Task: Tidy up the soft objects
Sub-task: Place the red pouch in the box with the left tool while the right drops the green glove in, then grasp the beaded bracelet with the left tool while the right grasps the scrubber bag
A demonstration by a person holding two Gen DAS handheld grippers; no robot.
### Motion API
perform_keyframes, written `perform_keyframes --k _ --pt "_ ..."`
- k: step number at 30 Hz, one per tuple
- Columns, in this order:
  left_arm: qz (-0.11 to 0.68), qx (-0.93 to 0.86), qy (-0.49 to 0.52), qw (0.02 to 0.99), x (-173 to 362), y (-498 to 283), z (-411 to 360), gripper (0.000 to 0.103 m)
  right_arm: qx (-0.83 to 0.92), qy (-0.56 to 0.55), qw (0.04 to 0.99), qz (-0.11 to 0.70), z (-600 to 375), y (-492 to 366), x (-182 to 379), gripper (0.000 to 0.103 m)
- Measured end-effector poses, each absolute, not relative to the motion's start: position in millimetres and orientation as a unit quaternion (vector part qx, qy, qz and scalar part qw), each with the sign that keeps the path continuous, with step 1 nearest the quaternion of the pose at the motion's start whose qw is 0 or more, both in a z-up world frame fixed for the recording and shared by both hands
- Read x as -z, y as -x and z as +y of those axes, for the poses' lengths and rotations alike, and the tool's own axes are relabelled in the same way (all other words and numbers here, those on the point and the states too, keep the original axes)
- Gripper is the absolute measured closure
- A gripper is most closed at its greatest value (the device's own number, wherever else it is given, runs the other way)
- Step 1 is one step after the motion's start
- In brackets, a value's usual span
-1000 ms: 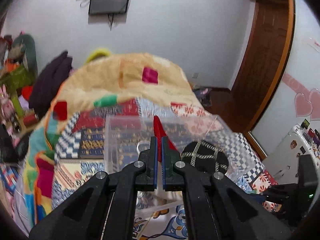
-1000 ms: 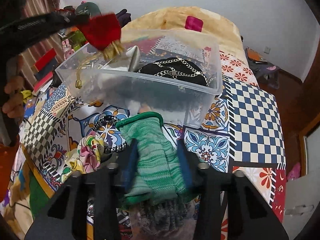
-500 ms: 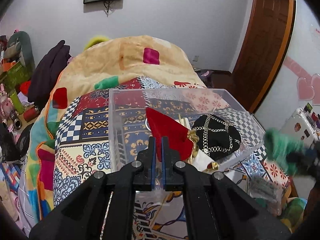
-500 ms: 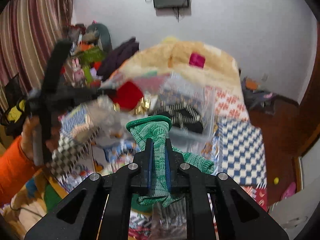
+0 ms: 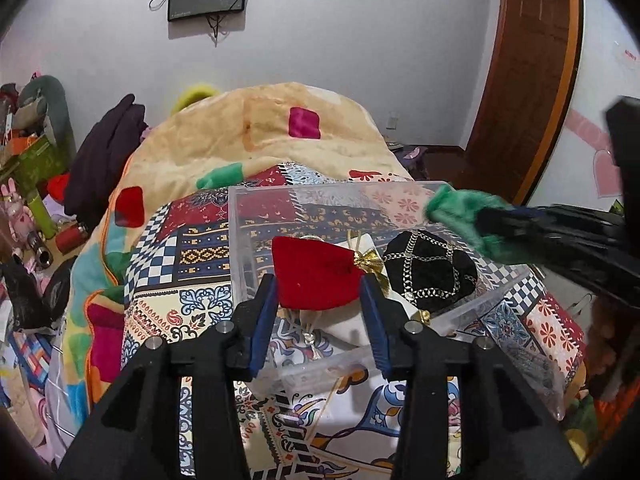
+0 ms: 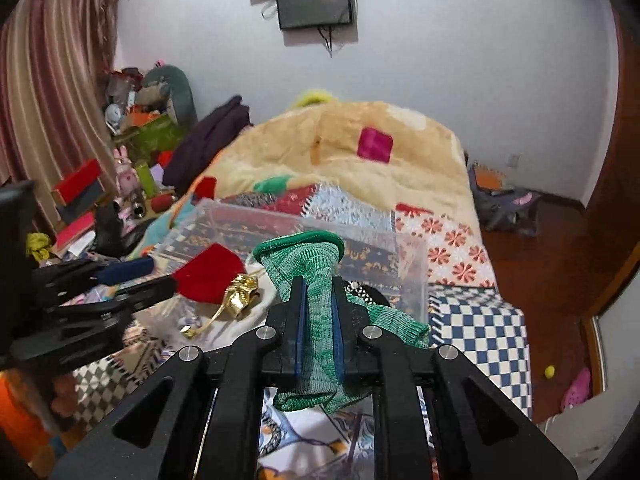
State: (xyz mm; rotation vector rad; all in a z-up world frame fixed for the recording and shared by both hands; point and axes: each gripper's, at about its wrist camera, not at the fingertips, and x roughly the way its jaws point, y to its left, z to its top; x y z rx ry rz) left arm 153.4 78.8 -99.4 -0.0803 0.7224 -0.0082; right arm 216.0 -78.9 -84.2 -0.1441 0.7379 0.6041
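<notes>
A clear plastic bin (image 5: 344, 364) sits on the patterned bedspread (image 5: 188, 280). My left gripper (image 5: 318, 292) is open over the bin's near edge; a red velvet pouch (image 5: 316, 276) with a gold tassel lies loose between its fingers inside the bin. A black pouch with chain net (image 5: 430, 270) lies in the bin to the right. My right gripper (image 6: 318, 292) is shut on a green knitted sock (image 6: 308, 276) and holds it above the bin (image 6: 408, 272). The sock (image 5: 464, 212) and right gripper also show at right in the left wrist view.
A beige quilt (image 5: 280, 136) is heaped at the bed's far end. Cluttered shelves and boxes (image 6: 132, 148) stand at the left. A wooden door (image 5: 532, 72) is at the right. A screen (image 6: 316, 0) hangs on the far wall.
My left gripper has opened and released the red pouch into the bin. My right gripper closed on the green sock, lifted it and carried it over the bin.
</notes>
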Motion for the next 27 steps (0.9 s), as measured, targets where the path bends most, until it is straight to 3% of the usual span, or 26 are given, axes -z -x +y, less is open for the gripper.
perform_keyframes --k 4,6,8,9,19,27 --pt "0.348 0.008 0.04 0.937 97.0 -146.3 76.7 0.051 -0.273 0.106 0.882 0.369 -68.2 -217.0 95.9 0.086" --pt "0.345 0.007 0.036 0.938 96.5 -141.3 74.3 0.042 -0.27 0.121 0.88 0.372 -66.3 -213.4 100.2 0.062" --pt "0.342 0.004 0.03 0.939 96.6 -136.2 71.3 0.032 -0.268 0.123 0.883 0.364 -70.7 -207.7 99.3 0.043" --pt "0.342 0.005 0.027 0.939 96.7 -133.9 70.0 0.03 -0.269 0.122 0.885 0.36 -73.4 -205.5 97.6 0.038" --pt "0.36 0.031 0.0 0.933 110.2 -107.0 48.9 0.011 -0.271 0.11 0.901 0.319 -113.8 -159.2 75.1 0.018" --pt "0.409 0.035 -0.009 0.912 147.9 -109.7 33.5 0.011 -0.257 0.107 0.896 0.344 -145.1 -128.1 106.9 0.011"
